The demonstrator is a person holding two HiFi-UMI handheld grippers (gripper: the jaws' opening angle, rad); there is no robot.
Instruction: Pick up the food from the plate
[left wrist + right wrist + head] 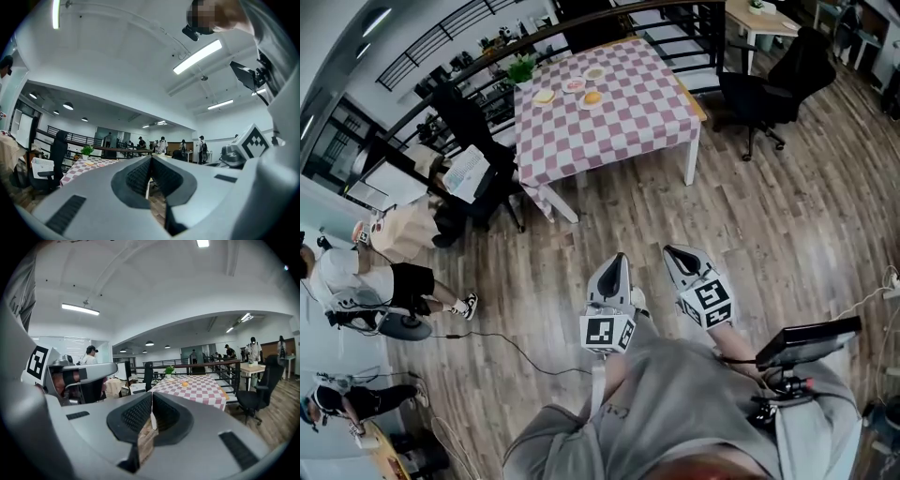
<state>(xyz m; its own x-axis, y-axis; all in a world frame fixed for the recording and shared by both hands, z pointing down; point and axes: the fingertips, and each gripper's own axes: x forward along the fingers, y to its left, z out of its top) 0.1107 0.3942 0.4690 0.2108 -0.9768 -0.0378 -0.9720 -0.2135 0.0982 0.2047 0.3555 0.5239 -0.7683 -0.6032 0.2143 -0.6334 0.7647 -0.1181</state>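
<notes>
In the head view, the left gripper [618, 260] and right gripper [673, 251] were held side by side close to the body, tips forward over the wood-plank floor [750, 216]. Well ahead of both stood the tabletop [619, 122] in its pink-and-white checked cloth, with round orange food [592, 97] on a small pale plate [585, 103].

In the left gripper view, the ribbed dark pads [138, 178] met, with nothing between them (smooth grey shells either side).

In the right gripper view, the jaws were likewise closed and empty. The food lay far ahead, slightly right of the tips.
</notes>
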